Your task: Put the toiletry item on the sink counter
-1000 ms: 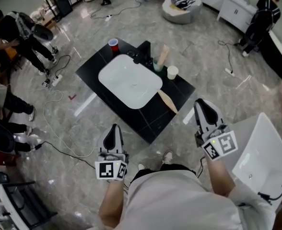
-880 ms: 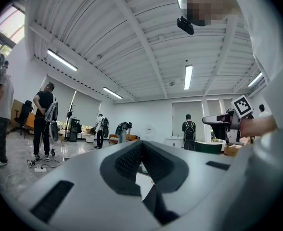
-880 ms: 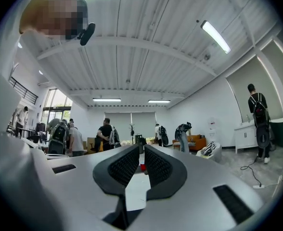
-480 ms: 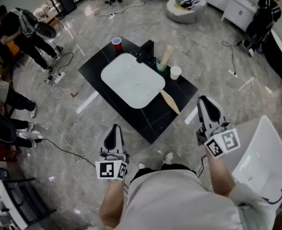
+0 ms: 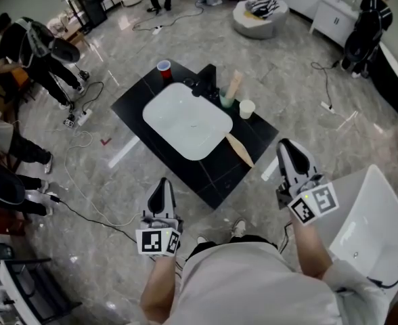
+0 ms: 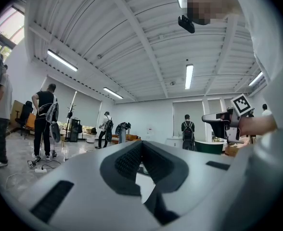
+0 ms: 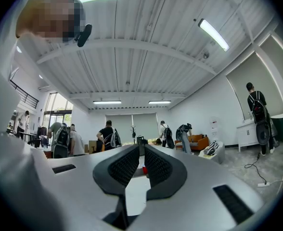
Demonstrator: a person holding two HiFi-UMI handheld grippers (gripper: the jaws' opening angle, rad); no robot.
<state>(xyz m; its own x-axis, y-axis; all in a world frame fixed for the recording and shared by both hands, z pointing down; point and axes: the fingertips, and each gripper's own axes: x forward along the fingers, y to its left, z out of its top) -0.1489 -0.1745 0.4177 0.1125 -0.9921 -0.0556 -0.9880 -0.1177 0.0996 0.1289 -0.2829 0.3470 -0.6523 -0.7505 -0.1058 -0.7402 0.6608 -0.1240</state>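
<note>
Barely anything moved since a second ago: both my claws hang at same spots, counter only drifted slightly in head view. Left gripper [image 5: 162, 182] jaws closed tip to tip, nothing between. Right gripper [image 5: 285, 145] jaws likewise together, empty. Ahead, well apart from both: black sink counter [image 5: 207, 172], white basin [image 5: 185, 120] set in it. Tan paddle-shaped toiletry item [image 5: 238, 149] lies flat on counter, just beside basin's near-right edge. White cup [image 5: 246, 108] and faucet [image 5: 203, 83] beyond it; red cup [image 5: 164, 67] at far corner
</note>
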